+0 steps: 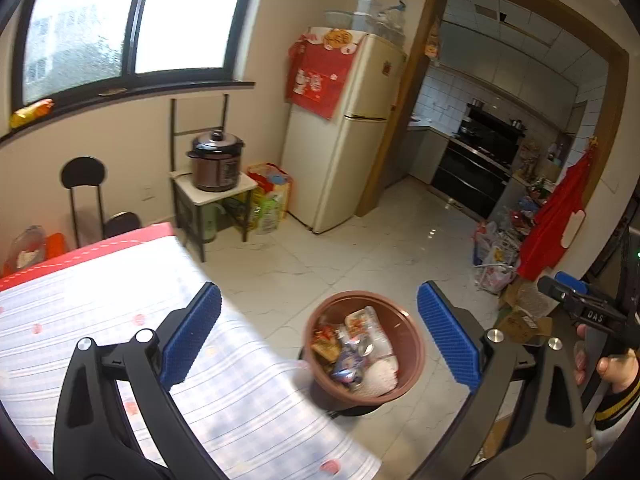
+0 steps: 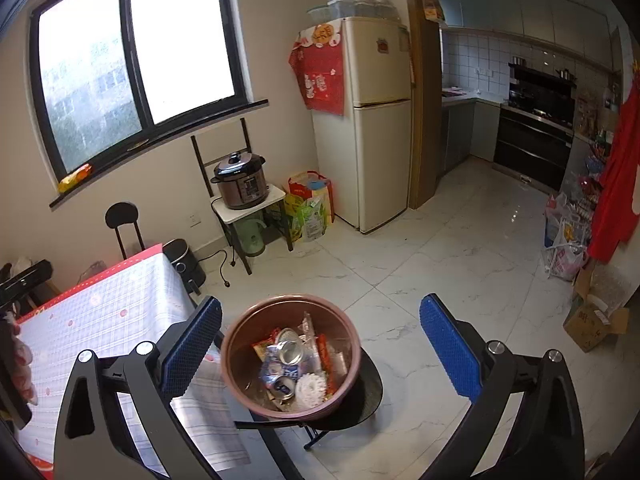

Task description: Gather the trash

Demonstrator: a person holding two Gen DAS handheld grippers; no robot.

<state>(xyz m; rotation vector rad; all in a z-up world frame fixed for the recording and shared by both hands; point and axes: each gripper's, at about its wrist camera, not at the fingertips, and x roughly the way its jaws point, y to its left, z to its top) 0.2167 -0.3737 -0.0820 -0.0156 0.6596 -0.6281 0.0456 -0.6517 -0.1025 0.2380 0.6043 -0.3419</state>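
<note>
In the left wrist view, the left gripper (image 1: 318,334) has its blue-padded fingers (image 1: 192,336) spread wide apart with nothing between them. Below and ahead sits a brown bin (image 1: 404,364), round and open-topped, just beside the edge of the tabletop (image 1: 100,320), which is covered with a pale striped cloth with a red border. The bin holds trash (image 1: 356,354): crumpled wrappers, a can and white plastic. The left finger overlaps the cloth in the picture, the right finger the tiled floor (image 1: 360,248). At the right edge, the right gripper (image 1: 588,312) shows in part, held by a hand (image 1: 612,368); whether it is open cannot be told here. Further back stand a cream fridge (image 1: 352,136) and a pressure cooker (image 1: 216,162) on a small stand.

In the right wrist view, the right gripper (image 2: 320,344) is likewise wide open and holds nothing. The brown bin (image 2: 344,376) lies between the two fingers in the picture, resting on a round black stool seat (image 2: 370,388) close to the tabletop (image 2: 100,312) corner. Cans, wrappers and a white ruffled piece fill its bottom
</note>
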